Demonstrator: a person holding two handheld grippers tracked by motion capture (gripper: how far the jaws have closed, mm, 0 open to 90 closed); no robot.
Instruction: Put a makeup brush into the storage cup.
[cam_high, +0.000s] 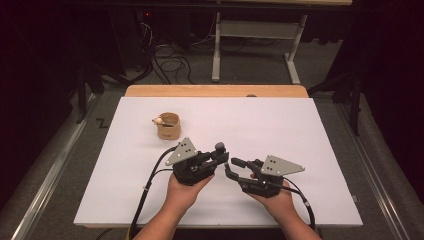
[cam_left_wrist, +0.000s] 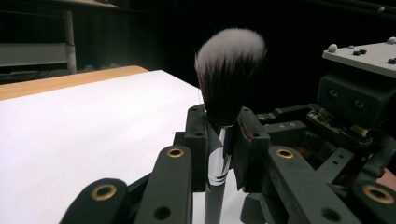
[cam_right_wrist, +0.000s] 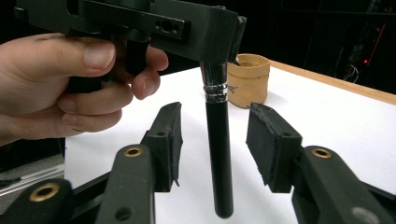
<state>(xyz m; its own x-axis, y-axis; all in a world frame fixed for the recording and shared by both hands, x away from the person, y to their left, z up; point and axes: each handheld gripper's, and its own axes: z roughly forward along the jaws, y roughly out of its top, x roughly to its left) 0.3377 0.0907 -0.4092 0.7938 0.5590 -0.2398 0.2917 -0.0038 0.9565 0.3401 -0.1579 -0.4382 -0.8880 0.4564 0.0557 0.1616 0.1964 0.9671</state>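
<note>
Left gripper (cam_left_wrist: 219, 135) hides brush (cam_left_wrist: 229, 70) ferrule; handle runs off frame.

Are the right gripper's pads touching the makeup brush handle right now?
Apart. In the right gripper view, the pads stand open on both sides of the makeup brush handle with white table visible in each gap; the left gripper holds it.

A lab or recording room: beyond the tool (cam_high: 227, 162), past the white-covered surface (cam_high: 280, 130), loose cables (cam_high: 172, 62) sprawl on grey floor beside a metal-legged bench frame (cam_high: 255, 45) amid dark surroundings.
</note>
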